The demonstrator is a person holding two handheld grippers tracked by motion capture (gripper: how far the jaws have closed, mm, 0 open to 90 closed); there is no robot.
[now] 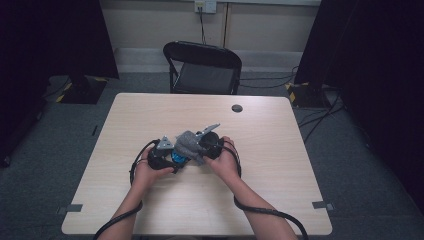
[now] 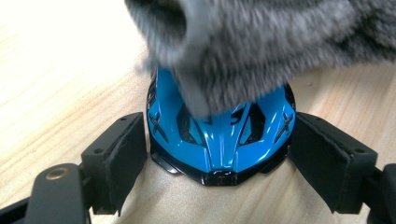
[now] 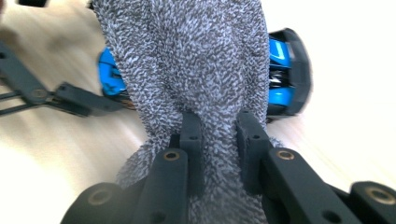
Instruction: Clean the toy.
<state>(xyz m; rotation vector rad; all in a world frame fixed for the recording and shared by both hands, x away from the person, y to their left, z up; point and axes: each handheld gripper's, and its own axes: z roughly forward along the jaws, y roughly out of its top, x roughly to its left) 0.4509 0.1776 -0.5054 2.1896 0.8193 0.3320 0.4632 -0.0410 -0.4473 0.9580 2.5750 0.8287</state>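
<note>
A glossy blue toy car (image 2: 219,144) with black trim stands on the light wooden table (image 1: 280,165), just in front of centre. My left gripper (image 2: 219,140) has a pad against each side of the car and is shut on it. A fuzzy grey cloth (image 3: 196,60) lies draped over the car's top (image 3: 280,70), and my right gripper (image 3: 219,135) is shut on a pinched fold of it. From above, the cloth (image 1: 189,144) hides most of the car (image 1: 177,158) between the left gripper (image 1: 167,155) and the right gripper (image 1: 204,146). Both hands rest on the table.
A black folding chair (image 1: 205,67) stands past the table's far edge. A small round dark cap (image 1: 237,108) is set in the tabletop near the back. Dark curtains, stand bases and floor cables flank the table on both sides.
</note>
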